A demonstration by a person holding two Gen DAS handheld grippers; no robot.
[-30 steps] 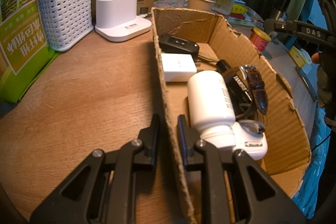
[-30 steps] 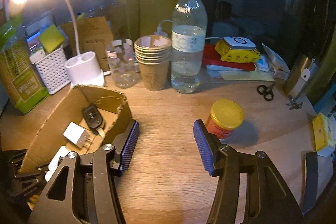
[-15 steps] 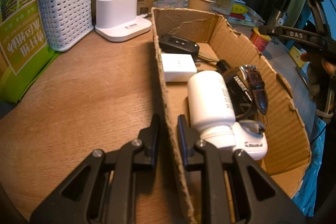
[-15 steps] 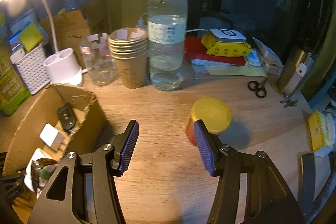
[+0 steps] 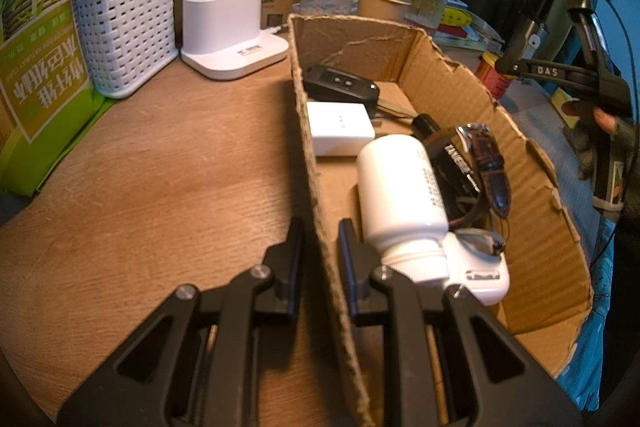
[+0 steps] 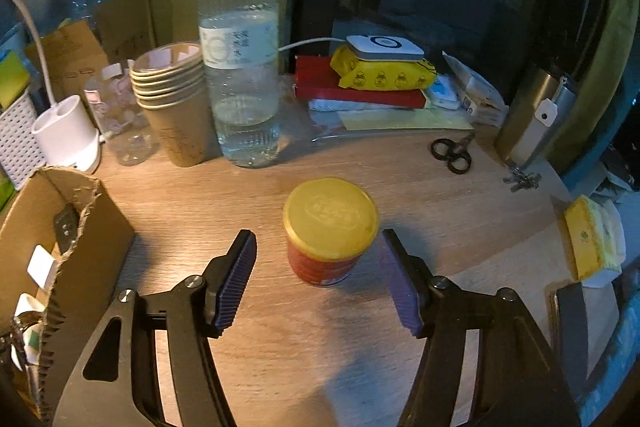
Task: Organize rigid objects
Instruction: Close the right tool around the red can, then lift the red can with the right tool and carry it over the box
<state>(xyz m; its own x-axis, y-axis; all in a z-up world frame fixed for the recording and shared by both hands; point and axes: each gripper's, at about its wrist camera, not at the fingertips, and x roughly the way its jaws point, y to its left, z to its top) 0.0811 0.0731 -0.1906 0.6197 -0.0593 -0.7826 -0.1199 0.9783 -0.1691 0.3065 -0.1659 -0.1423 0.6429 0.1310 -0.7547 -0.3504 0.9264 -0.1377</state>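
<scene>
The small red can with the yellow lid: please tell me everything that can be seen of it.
The small red can is a short round tin with a red printed body and a yellow lid that looks like plastic, with an embossed mark. It stands upright, closed, on the wooden table, apart from other objects. The right gripper has its opening jaws on either side of it, not touching.

Since a second ago the right gripper (image 6: 318, 275) comes forward and down from beside the cardboard box (image 6: 96, 239) to the red can with the yellow lid (image 6: 330, 231), its fingers (image 6: 236, 279) opening so the can now sits between them, untouched on the surface (image 6: 440, 211).
</scene>
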